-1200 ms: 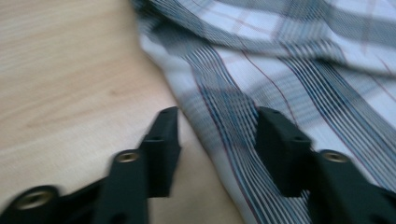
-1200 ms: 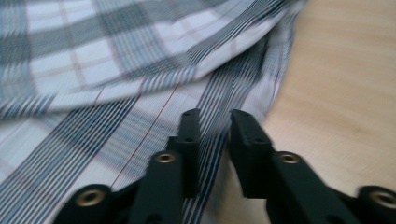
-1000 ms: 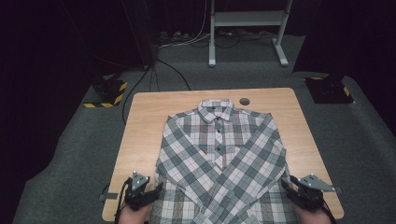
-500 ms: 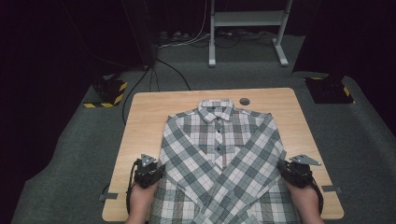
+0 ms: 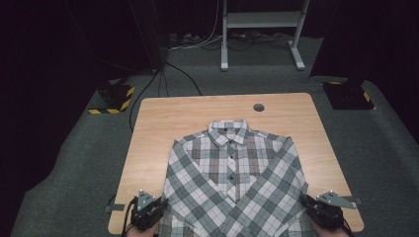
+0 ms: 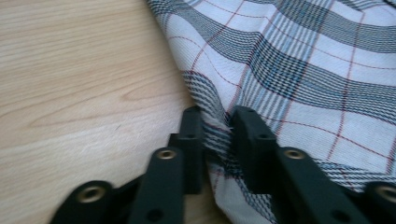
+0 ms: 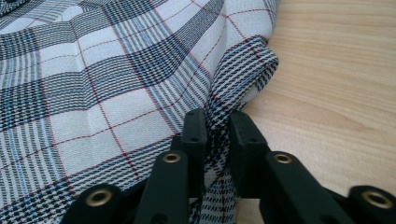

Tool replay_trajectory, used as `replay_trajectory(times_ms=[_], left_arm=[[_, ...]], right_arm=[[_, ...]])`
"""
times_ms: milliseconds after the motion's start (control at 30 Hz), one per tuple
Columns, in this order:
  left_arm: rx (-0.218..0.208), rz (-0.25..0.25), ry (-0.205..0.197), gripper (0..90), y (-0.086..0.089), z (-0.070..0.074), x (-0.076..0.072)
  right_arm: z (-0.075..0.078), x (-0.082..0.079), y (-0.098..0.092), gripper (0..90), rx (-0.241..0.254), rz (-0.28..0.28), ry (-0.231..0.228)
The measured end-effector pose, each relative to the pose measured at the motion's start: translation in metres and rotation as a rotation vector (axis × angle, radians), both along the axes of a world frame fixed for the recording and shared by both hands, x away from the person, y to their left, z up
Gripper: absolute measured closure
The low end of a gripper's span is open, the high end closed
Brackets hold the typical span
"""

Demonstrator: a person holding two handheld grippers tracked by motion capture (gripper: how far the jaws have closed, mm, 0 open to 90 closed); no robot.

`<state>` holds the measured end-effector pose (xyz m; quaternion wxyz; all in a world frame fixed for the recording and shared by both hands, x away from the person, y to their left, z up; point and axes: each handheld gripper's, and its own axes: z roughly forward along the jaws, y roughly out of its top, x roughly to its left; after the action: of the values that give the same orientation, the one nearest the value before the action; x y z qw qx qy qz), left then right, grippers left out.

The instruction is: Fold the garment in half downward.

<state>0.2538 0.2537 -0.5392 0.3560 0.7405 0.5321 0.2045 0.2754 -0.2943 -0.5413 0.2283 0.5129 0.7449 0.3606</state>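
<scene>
I've got both grippers, L & R, just closed on shirt edges; thin pinch could slip if I pull unevenly.

Plaid shirt flat, buttoned, collar far; sleeves crossed

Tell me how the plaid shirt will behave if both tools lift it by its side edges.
The plaid shirt is probably floppy: its edge bunches between the left tool jaws. It would likely sag in the middle, since the right tool also pinches only thin fabric at the hem. It looks light, and the sleeves may slide open.
</scene>
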Motion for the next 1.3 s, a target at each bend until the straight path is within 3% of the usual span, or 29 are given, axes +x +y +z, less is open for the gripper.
replay_trajectory(times_ms=[33, 167, 300, 367, 467, 533, 600, 667, 767, 933, 1067, 1133, 1200, 1300], left_arm=[[0.0, 0.0, 0.0, 63.5, 0.0, 0.0, 0.0], [0.01, 0.037, -0.036, 46.2, -0.001, 0.011, 0.018], [0.037, 0.033, -0.031, 42.1, -0.007, 0.014, 0.044], [0.046, 0.032, -0.008, 42.5, -0.01, 0.012, 0.057], [0.061, 0.027, 0.026, 47.9, -0.013, 0.006, 0.069], [0.057, 0.022, 0.016, 54.6, -0.013, 0.003, 0.069], [0.047, 0.017, 0.009, 61.4, -0.013, 0.002, 0.066], [0.046, 0.017, -0.001, 64.8, -0.012, 0.001, 0.063], [0.04, 0.026, -0.007, 67.2, -0.01, 0.0, 0.056], [0.027, 0.027, -0.02, 71.1, -0.01, -0.002, 0.037], [0.034, 0.013, -0.011, 72.1, -0.011, -0.001, 0.021], [0.047, 0.009, -0.001, 67.2, -0.011, 0.002, 0.021], [0.055, 0.021, -0.017, 58.7, -0.011, 0.007, 0.026], [0.053, 0.021, -0.015, 50.5, -0.012, 0.013, 0.046]], right_arm=[[0.0, 0.0, 0.0, 75.5, 0.0, 0.0, 0.0], [0.014, 0.004, -0.001, 57.4, -0.001, -0.035, -0.069], [0.028, 0.029, 0.005, 51.0, -0.022, -0.036, -0.118], [0.028, 0.046, 0.01, 50.1, -0.046, -0.03, -0.104], [0.017, 0.067, 0.015, 51.2, -0.08, -0.036, -0.046], [0.008, 0.075, 0.012, 55.9, -0.076, -0.044, 0.0], [0.004, 0.074, 0.006, 69.9, -0.037, -0.046, 0.016], [0.004, 0.071, 0.001, 75.1, -0.016, -0.044, 0.022], [0.004, 0.063, -0.004, 80.9, -0.007, -0.033, 0.021], [0.002, 0.044, -0.009, 81.2, 0.01, -0.031, 0.007], [-0.001, 0.028, -0.012, 77.7, 0.014, -0.026, -0.01], [0.001, 0.027, -0.012, 69.8, 0.009, -0.026, -0.006], [0.006, 0.03, -0.013, 64.1, 0.012, -0.024, -0.02], [0.015, 0.041, -0.009, 55.9, 0.01, -0.025, -0.045]])
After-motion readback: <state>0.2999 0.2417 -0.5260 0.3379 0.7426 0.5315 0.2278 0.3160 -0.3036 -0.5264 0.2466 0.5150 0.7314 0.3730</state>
